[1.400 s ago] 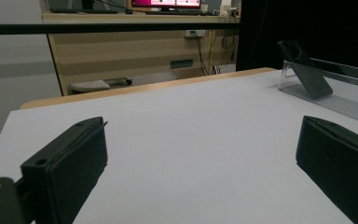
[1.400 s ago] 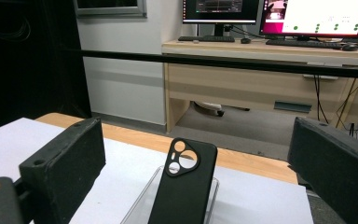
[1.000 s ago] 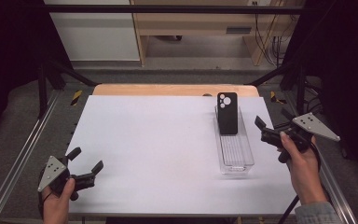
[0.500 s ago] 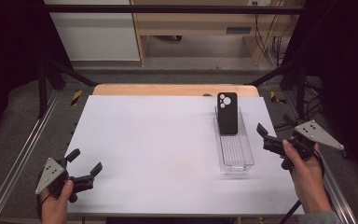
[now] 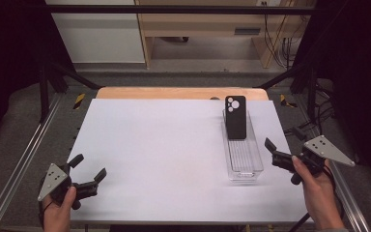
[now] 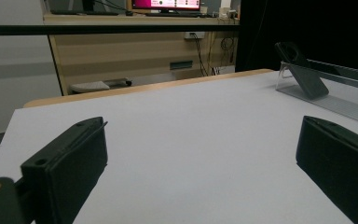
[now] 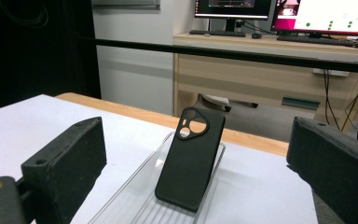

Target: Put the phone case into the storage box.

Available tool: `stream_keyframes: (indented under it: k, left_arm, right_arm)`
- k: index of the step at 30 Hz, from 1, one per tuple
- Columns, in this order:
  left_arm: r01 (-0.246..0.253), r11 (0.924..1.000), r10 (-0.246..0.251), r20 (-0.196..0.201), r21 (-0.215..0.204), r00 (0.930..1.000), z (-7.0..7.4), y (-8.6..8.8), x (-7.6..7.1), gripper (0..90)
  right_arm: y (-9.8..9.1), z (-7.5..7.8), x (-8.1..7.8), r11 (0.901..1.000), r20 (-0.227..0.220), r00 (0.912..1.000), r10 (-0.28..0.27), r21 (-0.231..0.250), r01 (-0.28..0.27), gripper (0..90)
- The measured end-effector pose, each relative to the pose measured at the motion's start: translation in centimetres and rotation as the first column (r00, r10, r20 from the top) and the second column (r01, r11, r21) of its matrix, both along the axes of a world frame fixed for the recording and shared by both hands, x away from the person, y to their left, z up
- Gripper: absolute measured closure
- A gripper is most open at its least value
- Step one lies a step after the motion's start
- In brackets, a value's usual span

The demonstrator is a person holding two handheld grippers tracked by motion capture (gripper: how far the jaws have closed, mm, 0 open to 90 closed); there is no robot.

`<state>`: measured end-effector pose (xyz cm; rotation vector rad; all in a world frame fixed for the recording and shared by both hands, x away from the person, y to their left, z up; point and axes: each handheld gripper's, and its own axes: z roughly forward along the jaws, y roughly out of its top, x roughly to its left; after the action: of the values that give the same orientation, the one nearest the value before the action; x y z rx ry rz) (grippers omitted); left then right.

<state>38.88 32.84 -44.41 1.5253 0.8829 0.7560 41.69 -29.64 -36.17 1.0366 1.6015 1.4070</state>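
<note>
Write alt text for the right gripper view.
A black phone case leans upright in a clear plastic tray on a white table, framed by the open jaws of the right hand-held gripper. Desks and monitors stand behind.

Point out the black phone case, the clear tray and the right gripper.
Black phone case (image 7: 189, 158): right gripper view, middle of its back.
Clear tray (image 5: 245, 166): high view, bare ribbed floor near its front end.
Right gripper (image 5: 272, 151): high view, midway between its open fingers.
</note>
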Motion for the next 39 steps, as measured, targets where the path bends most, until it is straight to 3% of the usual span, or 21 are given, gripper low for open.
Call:
stream_keyframes:
  k: [13,39]
  left_arm:
    - [0.005,1.0,-0.005,0.004,0.001,1.0,0.0,-0.1,-0.1,2.0]
    - [0.004,1.0,-0.004,0.016,-0.001,0.9999,0.2,0.0,-0.2,2.0]
  right_arm:
    - [0.5,-1.2,-1.2,0.9987,-0.019,0.9988,0.045,-0.023,-0.046,5.2]
    - [1.7,-4.2,-2.9,0.9933,-0.062,0.9914,0.116,0.016,-0.115,5.2]
